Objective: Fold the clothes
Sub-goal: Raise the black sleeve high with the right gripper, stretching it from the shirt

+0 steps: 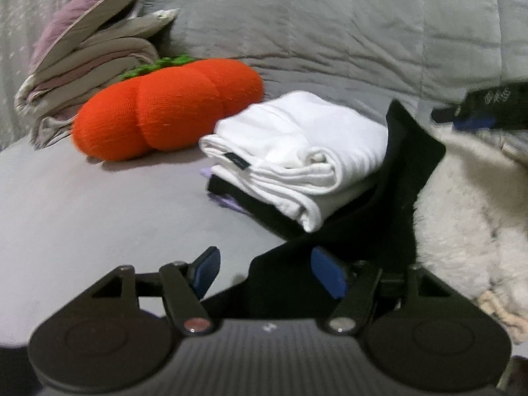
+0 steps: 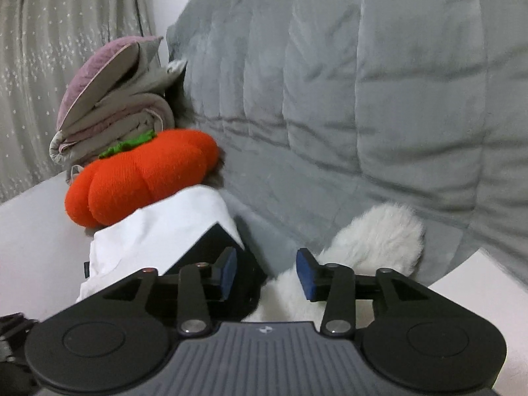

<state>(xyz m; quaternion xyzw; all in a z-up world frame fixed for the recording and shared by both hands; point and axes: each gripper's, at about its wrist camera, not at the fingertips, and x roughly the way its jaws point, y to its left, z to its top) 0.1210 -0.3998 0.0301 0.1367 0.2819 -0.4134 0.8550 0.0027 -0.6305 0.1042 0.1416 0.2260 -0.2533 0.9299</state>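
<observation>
A folded white garment (image 1: pixel 297 151) lies on a stack with black and lilac cloth under it, on the grey bed sheet (image 1: pixel 82 204). A black garment (image 1: pixel 409 165) is draped against the stack's right side and runs down toward my left gripper (image 1: pixel 267 274). That gripper is open, its blue pads apart, with the black cloth's edge lying loose between them. My right gripper (image 2: pixel 266 272) is also open. It hovers over the gap between the black garment (image 2: pixel 211 247), which rests on the white garment (image 2: pixel 155 231), and a white fluffy item (image 2: pixel 379 237). Nothing is pinched in either one.
An orange pumpkin plush (image 1: pixel 168 115) sits left of the stack, in front of a pile of folded beige and mauve bedding (image 1: pixel 89 56). A grey quilt (image 1: pixel 330 26) rises behind. The white fluffy item (image 1: pixel 462 214) lies to the right. A curtain (image 2: pixel 66 66) hangs at far left.
</observation>
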